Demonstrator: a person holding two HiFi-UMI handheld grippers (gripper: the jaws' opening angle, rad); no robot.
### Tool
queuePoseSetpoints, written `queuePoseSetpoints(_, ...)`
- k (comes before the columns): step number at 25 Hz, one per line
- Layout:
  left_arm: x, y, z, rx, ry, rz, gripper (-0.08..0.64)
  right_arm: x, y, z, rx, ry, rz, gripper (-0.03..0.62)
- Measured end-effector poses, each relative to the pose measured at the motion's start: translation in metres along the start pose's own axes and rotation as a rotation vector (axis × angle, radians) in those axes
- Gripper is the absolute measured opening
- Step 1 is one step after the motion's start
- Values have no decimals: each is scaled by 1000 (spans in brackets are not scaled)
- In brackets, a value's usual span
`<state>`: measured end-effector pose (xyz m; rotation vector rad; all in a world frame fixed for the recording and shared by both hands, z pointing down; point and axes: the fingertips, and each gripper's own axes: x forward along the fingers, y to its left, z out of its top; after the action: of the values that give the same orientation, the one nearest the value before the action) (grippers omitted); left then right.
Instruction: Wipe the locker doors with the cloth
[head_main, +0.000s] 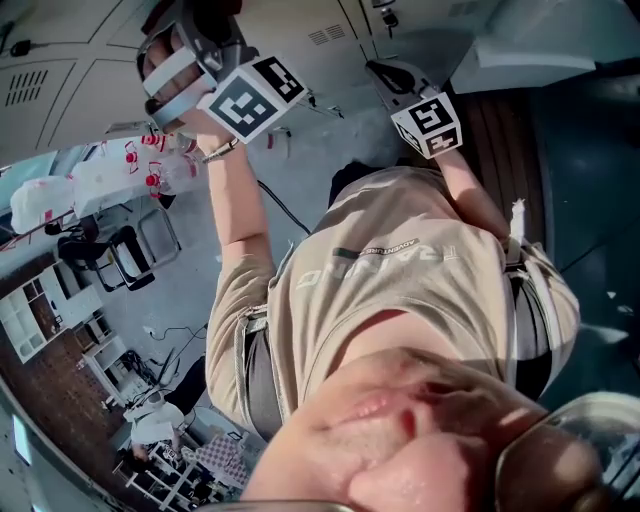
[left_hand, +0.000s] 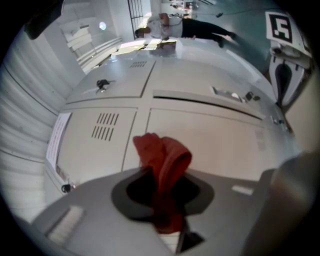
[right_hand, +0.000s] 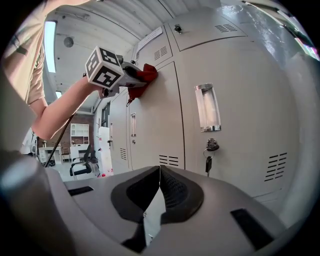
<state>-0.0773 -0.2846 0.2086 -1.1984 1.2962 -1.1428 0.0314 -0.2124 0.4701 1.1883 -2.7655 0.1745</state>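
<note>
Left gripper view: left tool (left_hand: 162, 189) pinching crumpled red cloth (left_hand: 166, 154), soft folds.

Grey floor (head_main: 190, 290), black office chairs (head_main: 105, 255), white shelving (head_main: 30, 315) — brick wall (right_hand: 85, 119) beyond, ceiling light strip (right_hand: 50, 42)

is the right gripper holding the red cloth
No, the right gripper has its jaws shut together on nothing, while the red cloth is clamped in the left gripper.
</note>
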Motion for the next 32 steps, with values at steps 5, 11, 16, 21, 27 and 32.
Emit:
queuePoseSetpoints(5, -1, -47, 0, 30, 2, -49, 80, 3, -5, -4, 6, 9, -4, 15)
queuePoseSetpoints(11, -5, -131, -3, 41, 12, -175, 80, 8, -2, -6, -6, 18, 8, 15)
queuePoseSetpoints(16, -9, -194, -8, 56, 22, -230, 80, 5, -4, -8, -16, 28, 2, 15)
queuePoseSetpoints(21, -15, -277, -20, 75, 29, -346, 80, 2, -3, -4, -24, 32, -9, 15)
queuePoseSetpoints(27, -22, -357, -32, 103, 43, -496, 80, -1, -5, 0, -38, 26, -16, 15)
queuePoseSetpoints(32, -31, -384, -47, 116, 62, -580, 80, -1, 1, -1, -36, 20, -8, 15)
